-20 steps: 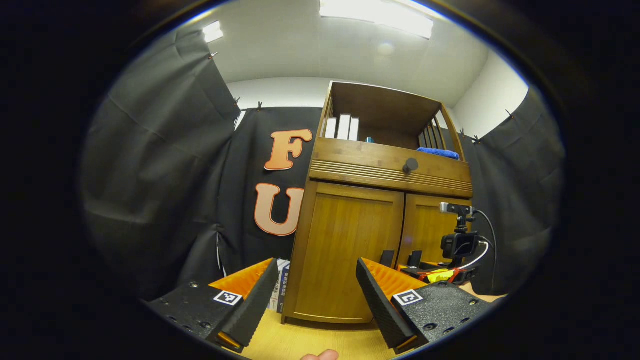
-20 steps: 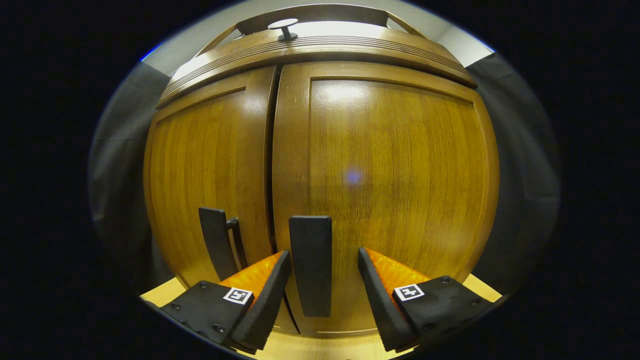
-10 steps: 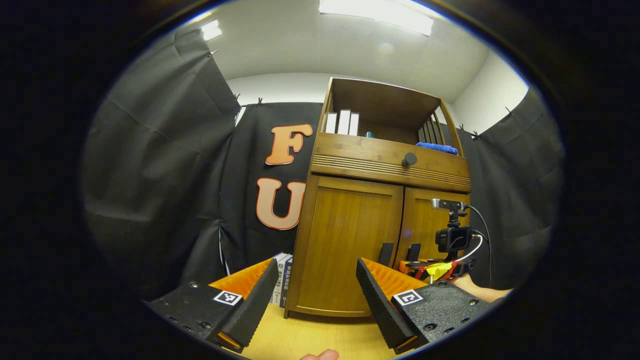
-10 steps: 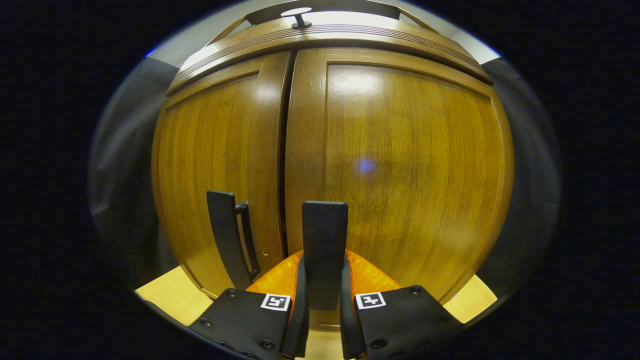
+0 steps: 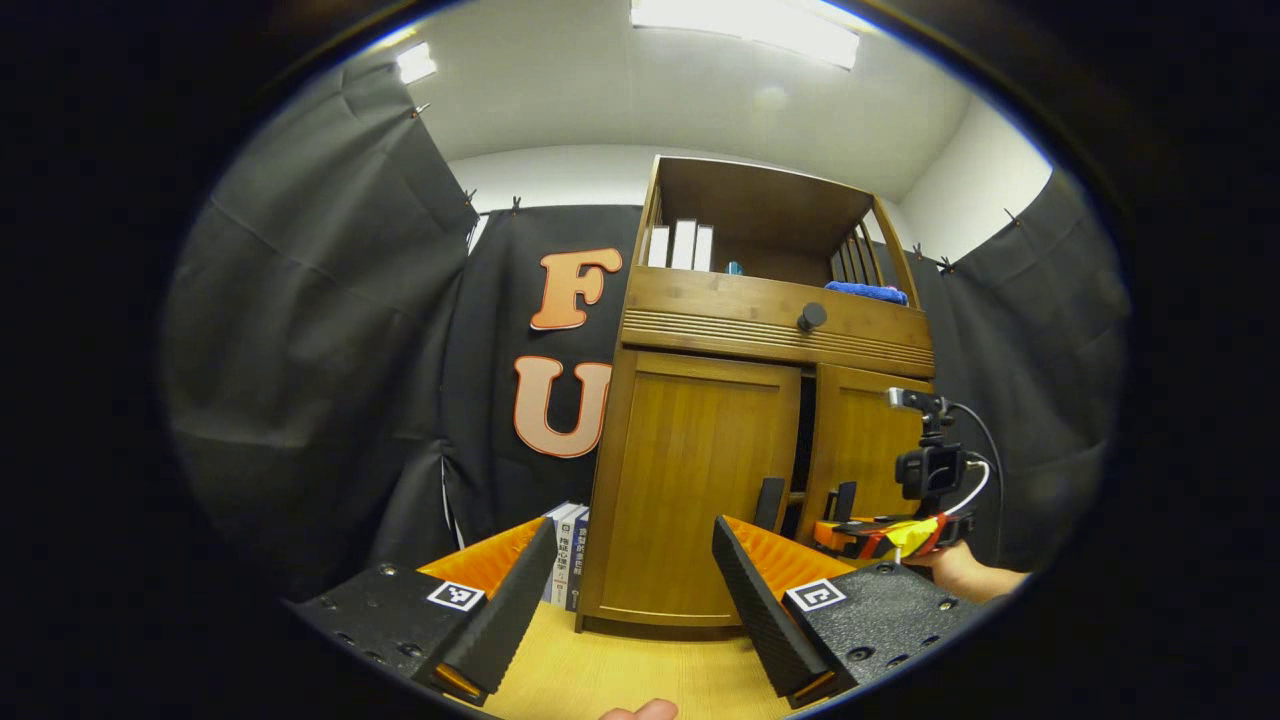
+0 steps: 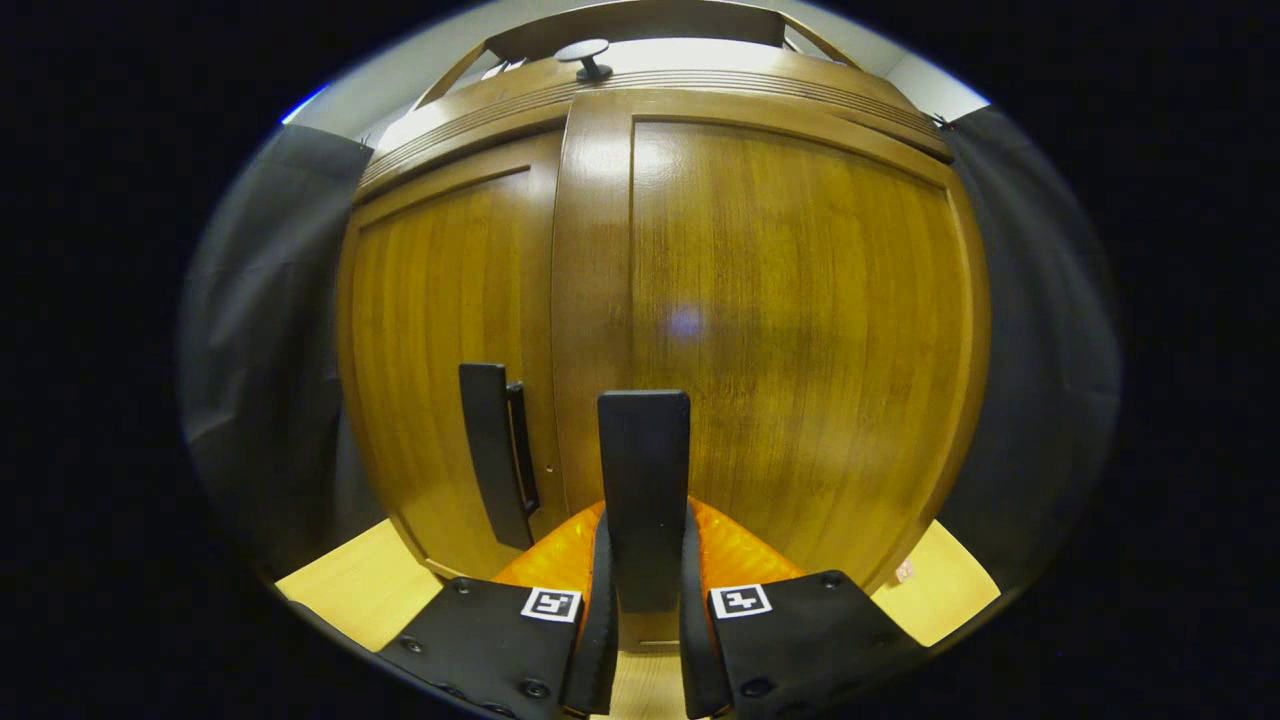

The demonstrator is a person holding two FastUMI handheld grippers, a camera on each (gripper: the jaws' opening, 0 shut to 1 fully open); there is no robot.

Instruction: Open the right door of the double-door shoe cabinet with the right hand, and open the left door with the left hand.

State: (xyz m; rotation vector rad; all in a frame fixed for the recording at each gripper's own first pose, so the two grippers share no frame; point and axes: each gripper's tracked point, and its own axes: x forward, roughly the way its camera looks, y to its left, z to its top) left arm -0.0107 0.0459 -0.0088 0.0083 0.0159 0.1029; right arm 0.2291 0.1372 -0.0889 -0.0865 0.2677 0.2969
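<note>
Right gripper view: fingers [image 6: 600,600] cover handle [image 6: 644,470] (lower end).

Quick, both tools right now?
Left tool: open, holding nothing.
Right tool: shut on the right door handle; right door slightly ajar.

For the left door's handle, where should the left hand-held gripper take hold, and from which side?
Probably the upright black bar of the left door's handle, near its middle. It is a vertical strip standing off the left door on posts, so the open left hand-held gripper should come straight at the door front, one finger each side of the bar.
</note>
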